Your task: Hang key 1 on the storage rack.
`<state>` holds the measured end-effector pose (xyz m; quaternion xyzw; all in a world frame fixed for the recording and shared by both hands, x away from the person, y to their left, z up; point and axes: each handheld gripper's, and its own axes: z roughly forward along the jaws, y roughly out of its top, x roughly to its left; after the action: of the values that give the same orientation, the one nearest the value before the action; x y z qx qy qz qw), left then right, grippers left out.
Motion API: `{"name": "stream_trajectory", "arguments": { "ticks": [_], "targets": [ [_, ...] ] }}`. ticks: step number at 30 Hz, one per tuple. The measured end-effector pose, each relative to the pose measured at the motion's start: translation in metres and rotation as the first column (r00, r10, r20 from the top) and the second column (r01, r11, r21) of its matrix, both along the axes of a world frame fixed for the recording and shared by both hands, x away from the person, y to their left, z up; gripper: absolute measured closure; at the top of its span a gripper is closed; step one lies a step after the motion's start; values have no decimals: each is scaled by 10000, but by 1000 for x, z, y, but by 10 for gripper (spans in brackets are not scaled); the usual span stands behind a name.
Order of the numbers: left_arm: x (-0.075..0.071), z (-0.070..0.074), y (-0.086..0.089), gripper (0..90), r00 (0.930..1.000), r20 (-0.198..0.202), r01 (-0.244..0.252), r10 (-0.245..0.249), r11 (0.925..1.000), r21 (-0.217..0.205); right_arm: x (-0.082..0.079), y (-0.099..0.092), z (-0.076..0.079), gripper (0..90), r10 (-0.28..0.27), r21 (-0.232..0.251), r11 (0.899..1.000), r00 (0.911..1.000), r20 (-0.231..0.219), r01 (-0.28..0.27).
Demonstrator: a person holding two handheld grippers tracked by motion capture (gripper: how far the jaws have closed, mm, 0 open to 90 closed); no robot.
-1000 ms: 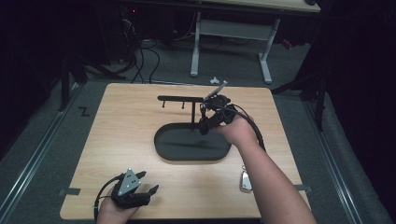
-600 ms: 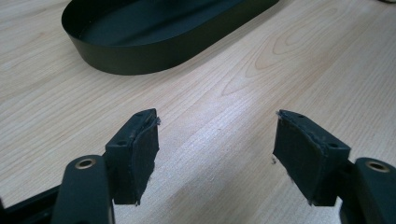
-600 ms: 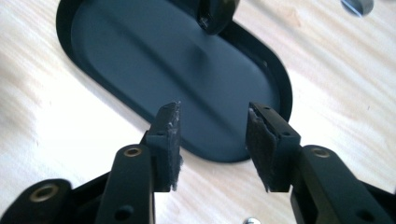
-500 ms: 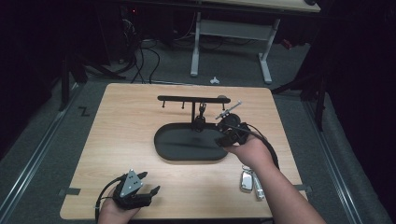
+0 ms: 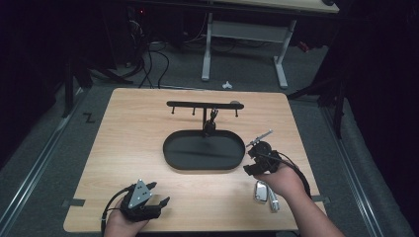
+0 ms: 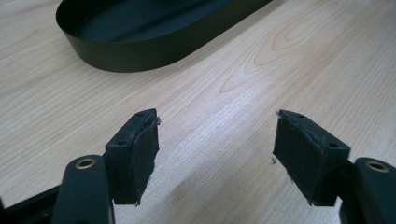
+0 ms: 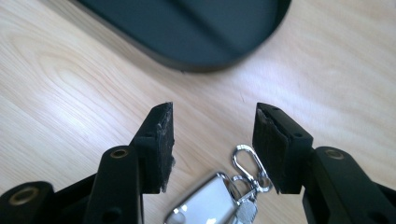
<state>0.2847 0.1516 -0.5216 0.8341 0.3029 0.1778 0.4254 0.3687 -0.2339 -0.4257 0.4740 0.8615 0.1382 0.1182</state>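
Observation:
A silver key fob [image 5: 262, 191] with a metal clip [image 7: 247, 161] lies on the wooden table [image 5: 128, 148] near the front right. My right gripper [image 5: 253, 160] hovers just beyond it, open; in the right gripper view the fob [image 7: 210, 203] sits low between the open jaws of this gripper [image 7: 215, 114], not touching them. A black oval tray [image 5: 170, 158] sits mid-table, with a black hook stand [image 5: 205, 104] rising behind it. Something small and dark [image 5: 212, 118] hangs by the stand's post. My left gripper [image 5: 159, 193] rests open and empty at the front left.
Seen from the left gripper [image 6: 215, 119], bare wood lies between the jaws and the tray's wall [image 6: 154, 49] curves ahead. The tray's rim [image 7: 196, 65] is close in front of the right jaws. Desk legs and cables stand on the floor beyond the table.
My right gripper has drawn back from the stand's bar toward the front right and now sits over the key fob. The left gripper has barely moved.

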Motion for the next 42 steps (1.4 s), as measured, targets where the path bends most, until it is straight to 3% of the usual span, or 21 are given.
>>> {"name": "stream_trajectory", "arguments": {
  "ticks": [8,15,18,32,34,39,42],
  "targets": [
    [1,-1,0,313,10000,-37,54,-54,10000,52,-3,-21,-30,494,-399,-322,9988,9978,-529,382],
    [1,-1,-1,313,9999,-75,87,-86,9999,104,1,-37,-40,536,-939,-385,9951,9934,-651,916],
    [1,-1,0,313,9999,-87,91,-90,9999,117,4,-46,-47,551,-1219,-385,9922,9883,-913,1188],
    [1,-2,-1,313,9997,-132,223,-221,9996,151,9,-48,-62,549,-1479,-570,9883,9805,-1294,1416],
    [1,-2,-1,313,9997,-136,223,-221,9996,143,10,-47,-64,581,-1487,-604,9881,9794,-1369,1416],
    [0,-3,-2,314,9995,-175,267,-263,9994,206,11,-48,-64,700,-1564,-180,9877,9783,-1361,1554],
    [1,-3,-2,313,9995,-170,265,-261,9994,207,12,-47,-64,707,-1540,-259,9881,9787,-1361,1519]
  ]
}}
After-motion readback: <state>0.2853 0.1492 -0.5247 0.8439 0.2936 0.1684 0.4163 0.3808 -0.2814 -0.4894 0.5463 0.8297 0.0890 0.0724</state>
